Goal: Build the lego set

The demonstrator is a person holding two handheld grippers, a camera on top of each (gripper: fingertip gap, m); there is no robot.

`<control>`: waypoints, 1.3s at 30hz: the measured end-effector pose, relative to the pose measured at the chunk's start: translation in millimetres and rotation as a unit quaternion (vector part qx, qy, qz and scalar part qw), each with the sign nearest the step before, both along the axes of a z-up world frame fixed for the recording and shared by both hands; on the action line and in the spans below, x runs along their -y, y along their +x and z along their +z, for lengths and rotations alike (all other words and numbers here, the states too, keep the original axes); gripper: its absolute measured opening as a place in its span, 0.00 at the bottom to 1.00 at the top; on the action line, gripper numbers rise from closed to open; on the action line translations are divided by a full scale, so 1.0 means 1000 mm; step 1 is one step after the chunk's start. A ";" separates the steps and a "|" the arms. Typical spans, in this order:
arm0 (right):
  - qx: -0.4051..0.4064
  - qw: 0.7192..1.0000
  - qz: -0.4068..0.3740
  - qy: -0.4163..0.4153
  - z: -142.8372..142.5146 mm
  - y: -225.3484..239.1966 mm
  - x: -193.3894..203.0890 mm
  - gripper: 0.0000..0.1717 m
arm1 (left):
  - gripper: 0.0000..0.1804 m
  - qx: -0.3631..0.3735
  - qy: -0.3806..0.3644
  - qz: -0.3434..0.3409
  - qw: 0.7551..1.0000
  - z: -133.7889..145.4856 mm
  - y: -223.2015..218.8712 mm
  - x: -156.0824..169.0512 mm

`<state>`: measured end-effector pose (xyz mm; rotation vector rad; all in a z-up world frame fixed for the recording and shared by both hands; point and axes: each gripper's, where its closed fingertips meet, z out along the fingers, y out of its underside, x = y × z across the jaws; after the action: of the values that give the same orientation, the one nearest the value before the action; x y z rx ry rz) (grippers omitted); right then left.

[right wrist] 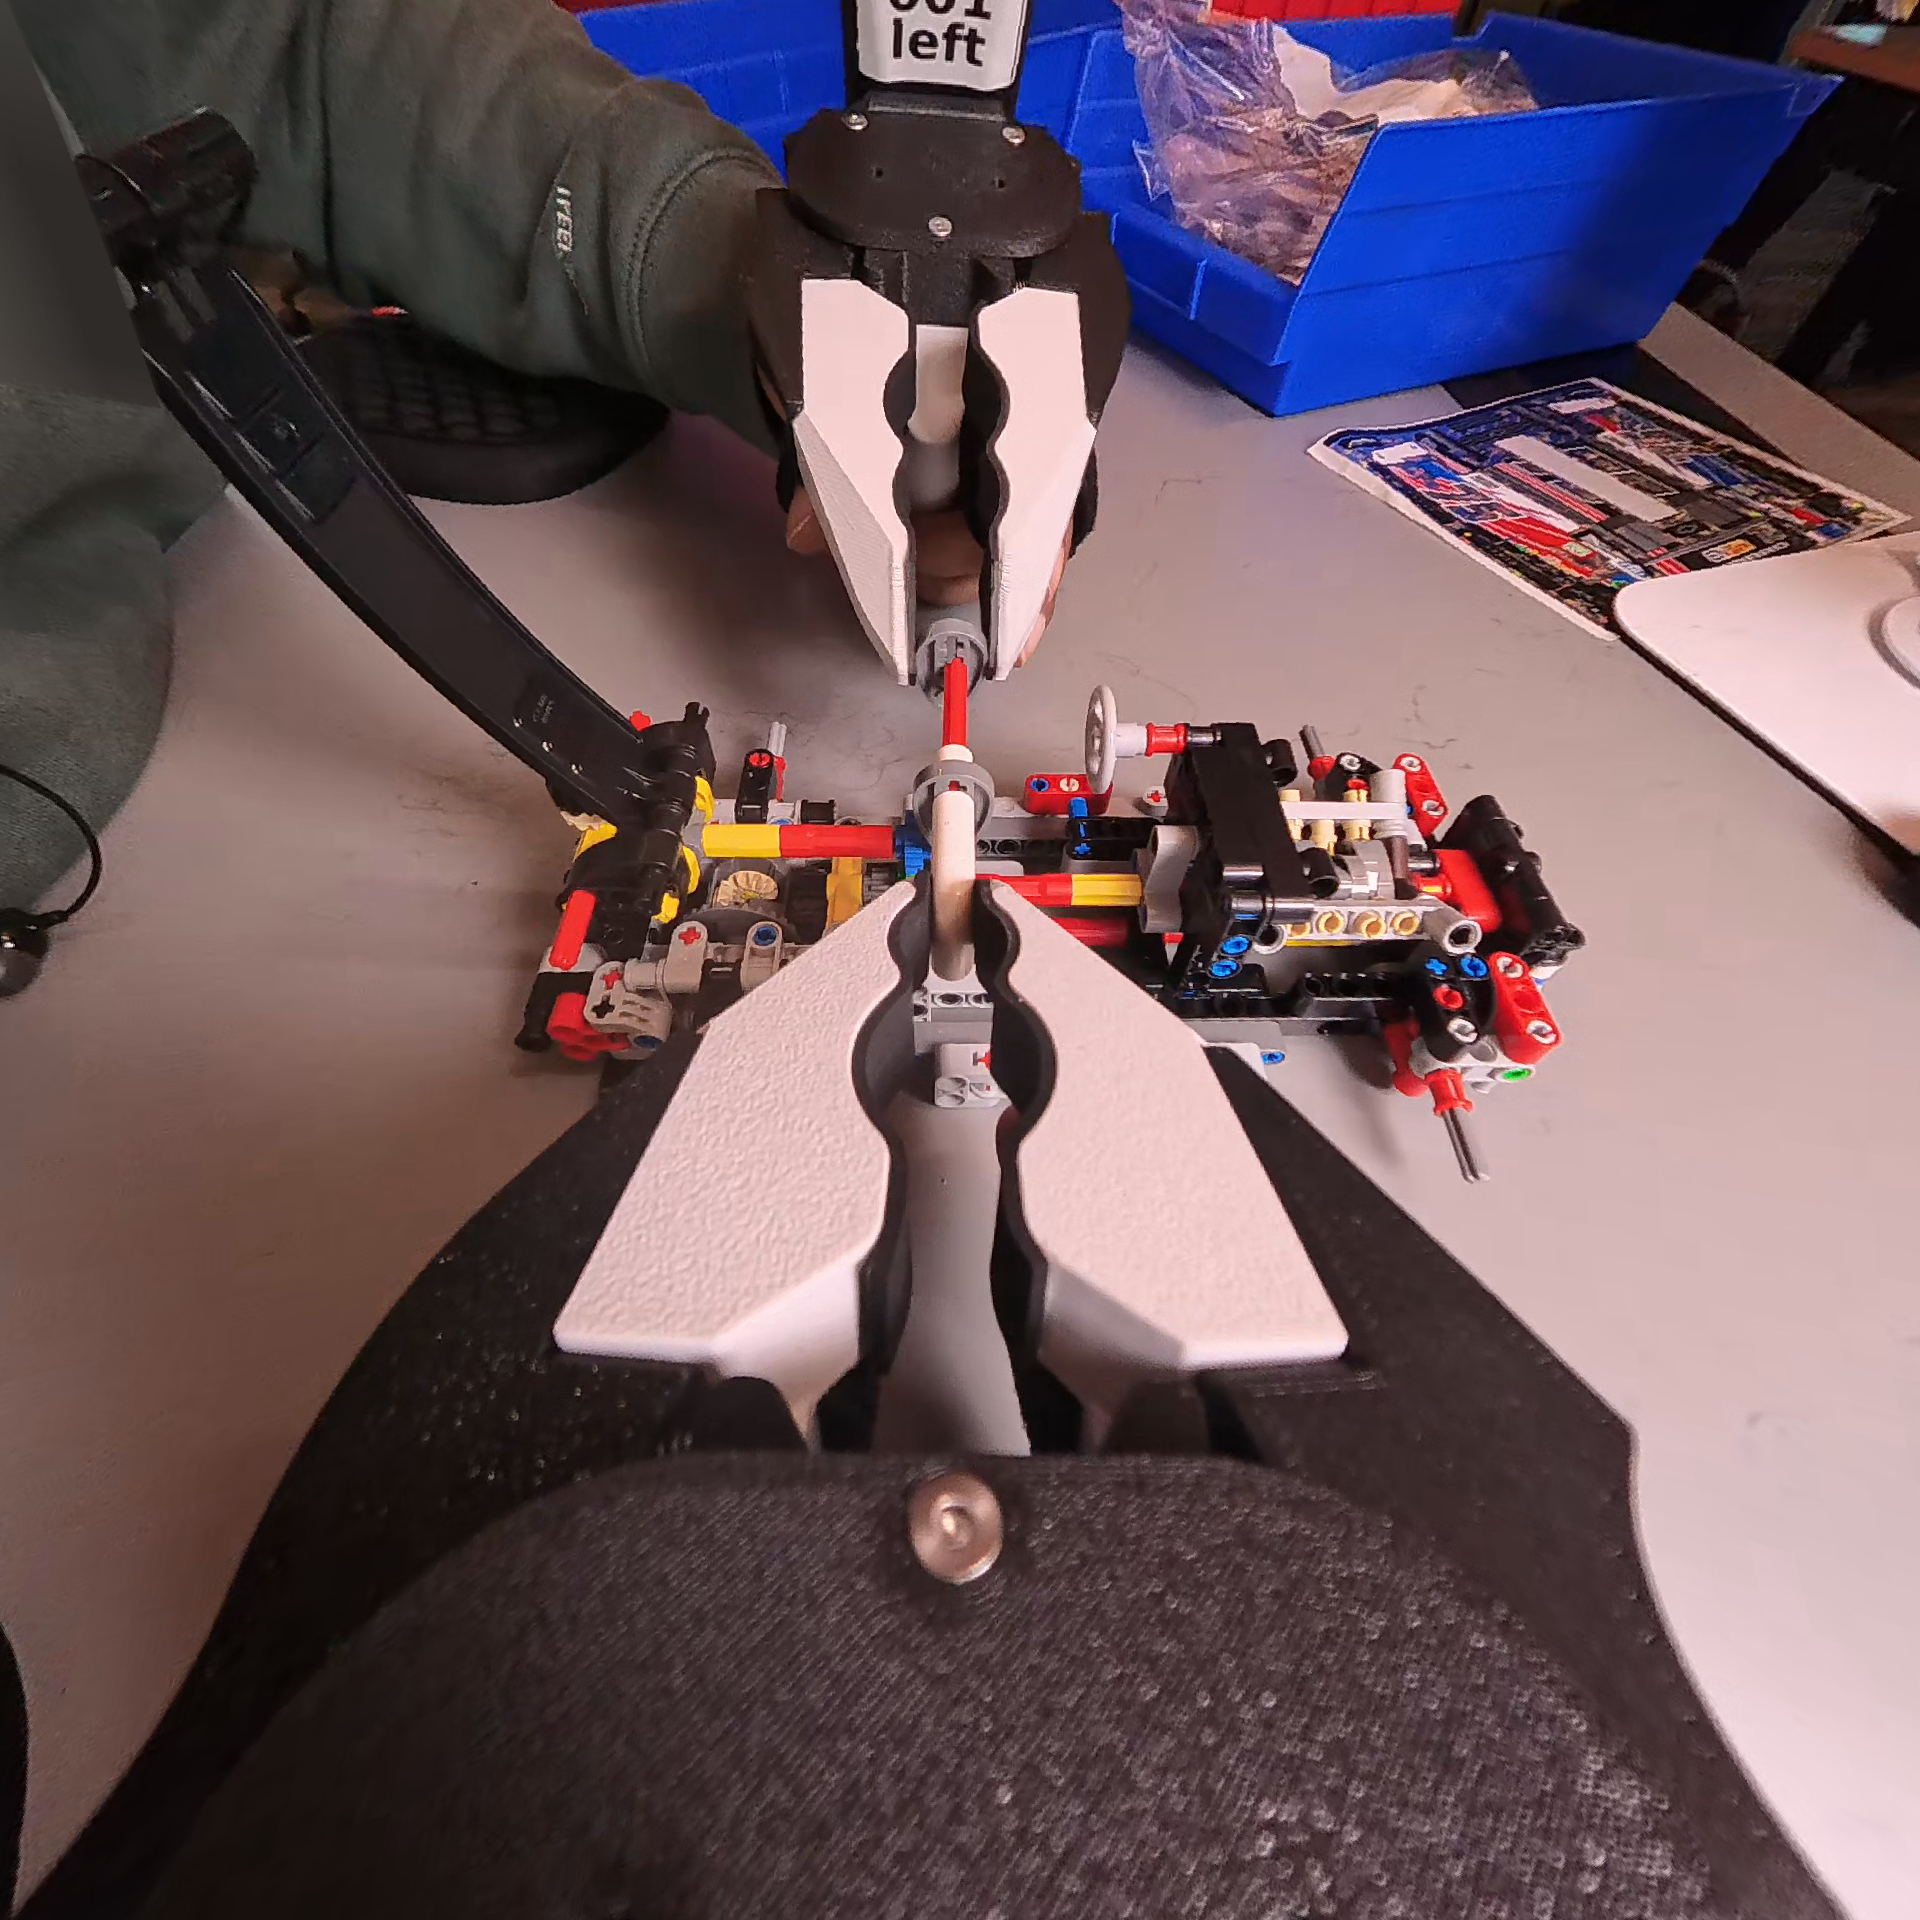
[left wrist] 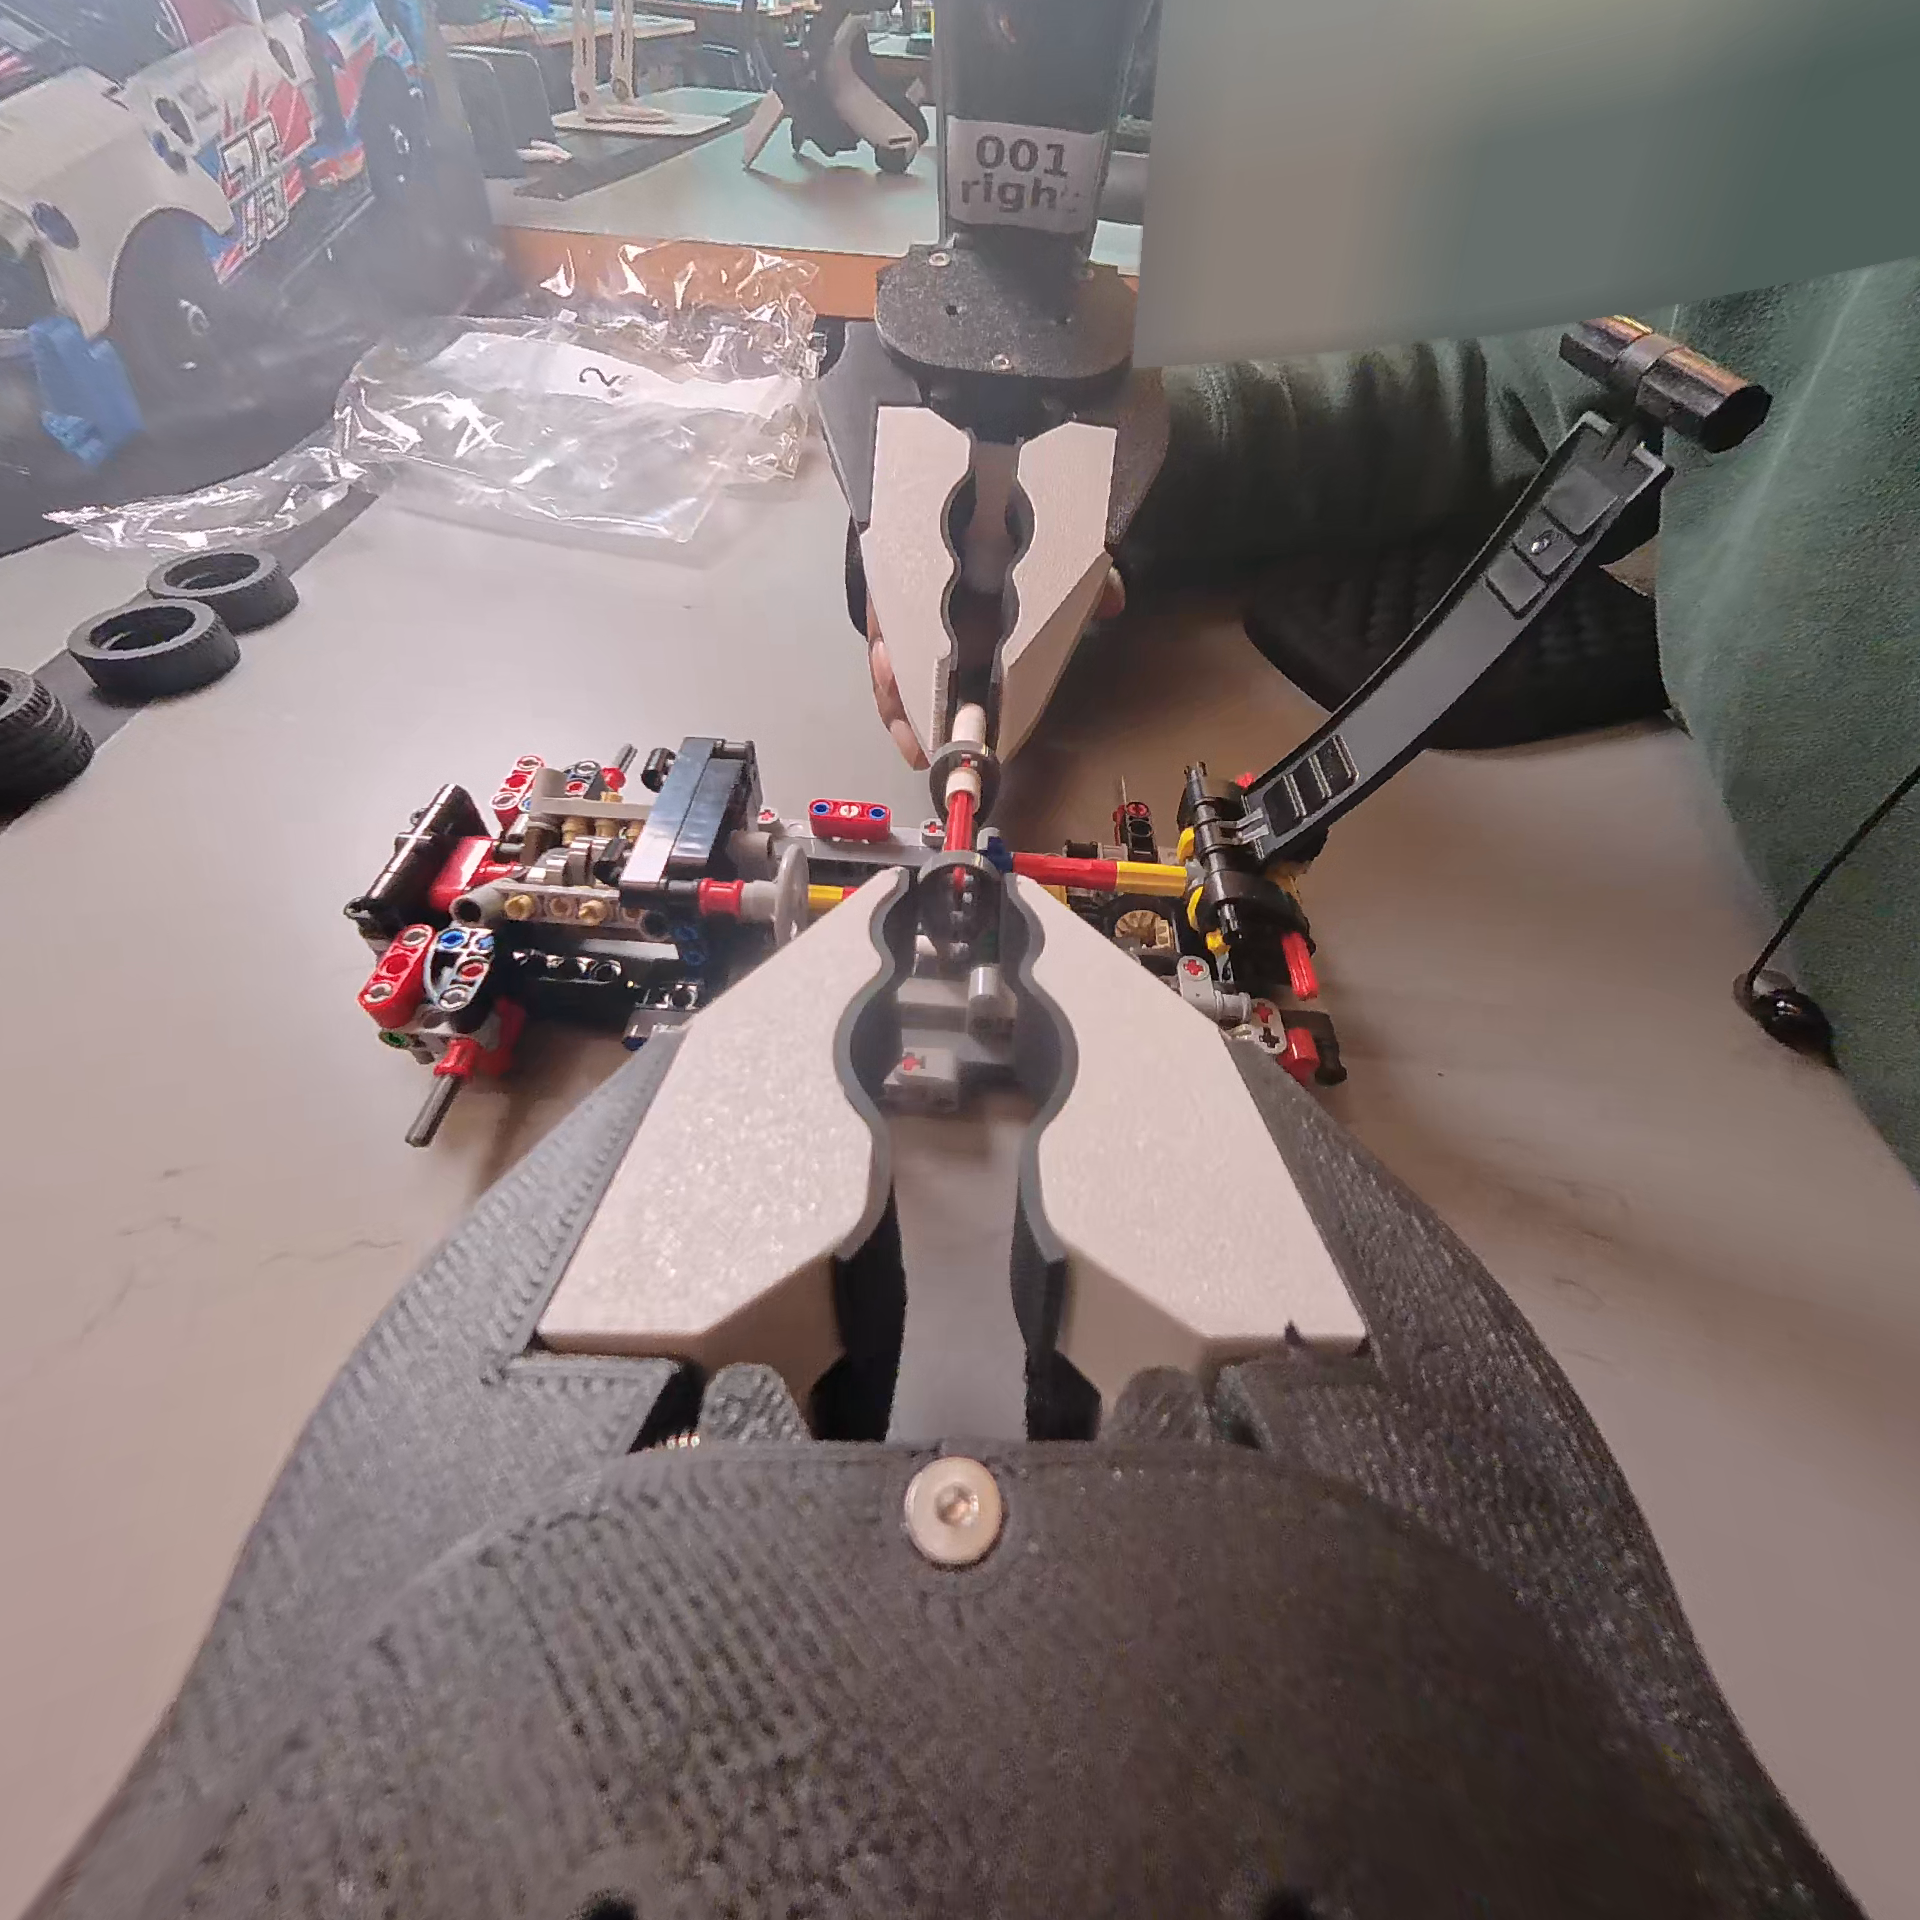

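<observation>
Two grippers meet over a brick-built car chassis [right wrist: 1039, 894] on the table [right wrist: 260, 1039]
Right gripper [right wrist: 951, 899] pinches a white sleeve [right wrist: 951, 862] on the red axle [right wrist: 954, 717]; left gripper [left wrist: 956, 883] clamps the grey round bush [right wrist: 951, 649] at its far end; keep both in line; the chassis lies lengthwise, multicoloured, wheel-less.

Each camera sits just behind its own gripper, looking forward and down along the two pale fingers at a grey table [left wrist: 260, 1195]; the left wrist view looks across a brick-built chassis [left wrist: 582, 904] towards the right gripper [left wrist: 971, 727], and the right wrist view looks back the opposite way at the left gripper [right wrist: 951, 665]. Both are close in, fingertips almost over the model; they share the chassis, the red axle [right wrist: 954, 712] between the two grippers, and the surrounding tabletop, seen from opposite sides.
</observation>
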<state>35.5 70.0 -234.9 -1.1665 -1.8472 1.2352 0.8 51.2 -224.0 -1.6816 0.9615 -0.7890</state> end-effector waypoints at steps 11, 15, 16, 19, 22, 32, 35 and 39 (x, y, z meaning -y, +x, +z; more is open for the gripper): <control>0.001 1.000 0.000 0.005 -0.001 0.000 0.000 0.03 | 0.07 -0.011 0.017 -0.002 1.000 0.000 0.001 -0.001; 0.002 1.000 -0.002 0.007 -0.001 0.000 0.000 0.03 | 0.07 -0.018 0.025 0.003 1.000 -0.001 0.001 -0.002; 0.002 1.000 -0.003 0.008 -0.001 0.000 0.000 0.03 | 0.08 -0.020 0.026 0.004 0.999 -0.001 0.001 -0.002; 0.007 1.000 -0.003 0.009 -0.001 0.000 0.001 0.03 | 0.07 -0.026 0.022 0.008 0.999 -0.001 0.001 -0.001; 0.013 1.000 -0.003 0.012 -0.001 0.000 0.001 0.03 | 0.07 -0.043 0.022 0.005 0.999 -0.002 0.001 -0.001; 0.030 0.999 -0.007 0.017 -0.002 0.001 0.001 0.02 | 0.08 -0.082 0.001 -0.003 0.997 -0.002 0.002 -0.001; 0.031 0.999 -0.008 0.012 -0.003 0.001 0.001 0.02 | 0.07 -0.105 -0.010 -0.009 0.994 -0.002 0.003 -0.002; 0.033 0.999 -0.008 0.010 -0.002 0.001 0.002 0.02 | 0.07 -0.125 -0.022 -0.019 0.992 -0.003 0.003 -0.001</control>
<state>36.0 68.1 -237.4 -1.2231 -1.8901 1.1803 4.0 51.8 -227.4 -1.8358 1.1573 -0.6370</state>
